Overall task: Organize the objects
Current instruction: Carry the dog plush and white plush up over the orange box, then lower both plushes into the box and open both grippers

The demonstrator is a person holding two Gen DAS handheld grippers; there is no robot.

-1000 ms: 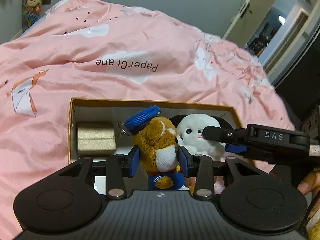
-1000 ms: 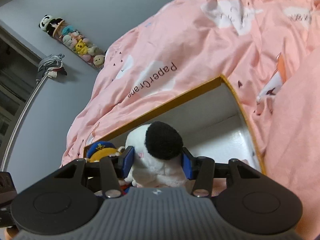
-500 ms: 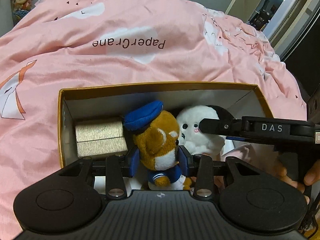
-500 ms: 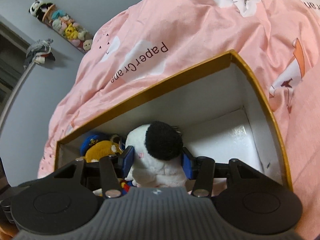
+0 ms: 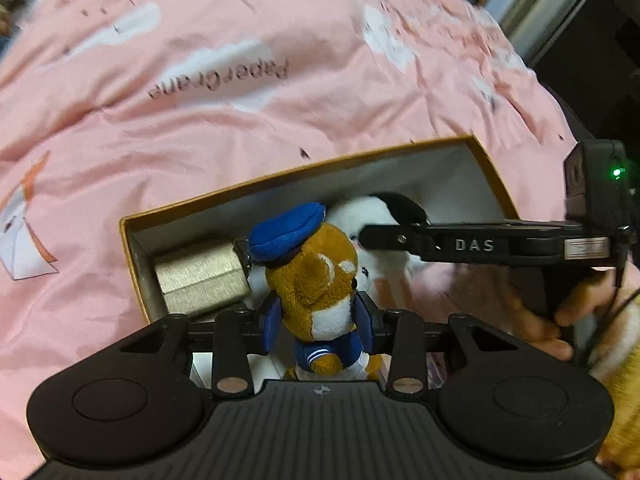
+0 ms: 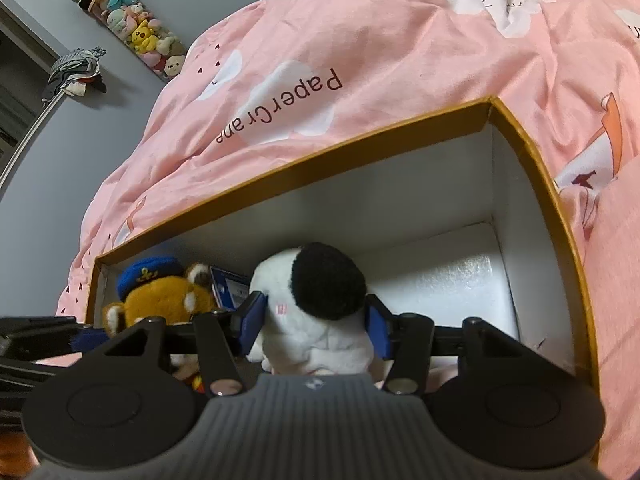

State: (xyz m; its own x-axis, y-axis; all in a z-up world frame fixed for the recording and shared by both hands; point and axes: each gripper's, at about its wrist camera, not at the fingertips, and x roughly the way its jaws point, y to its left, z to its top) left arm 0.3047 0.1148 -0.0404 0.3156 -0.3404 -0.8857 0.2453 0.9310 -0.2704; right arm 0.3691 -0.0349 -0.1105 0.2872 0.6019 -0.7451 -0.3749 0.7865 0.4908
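Note:
My left gripper [image 5: 318,326] is shut on a brown plush bear [image 5: 316,276] with a blue sailor cap and holds it inside an open box [image 5: 280,174] with an orange rim and white inside. My right gripper [image 6: 314,326] is shut on a white plush [image 6: 316,316] with a black ear and holds it in the same box [image 6: 320,152], to the right of the bear [image 6: 160,296]. The right gripper's black body [image 5: 480,244] crosses the left wrist view, in front of the white plush [image 5: 376,216].
A gold gift box [image 5: 200,276] lies in the box's left end. The box sits on a pink bedspread [image 5: 240,60] printed "PaperCrane". The box's right half [image 6: 460,272] is bare white. A hanging column of small plush toys [image 6: 136,32] is on the grey wall.
Both grippers have moved down into the box with their plush toys. The left wrist view has tilted and shifted left, so the box now sits to the right.

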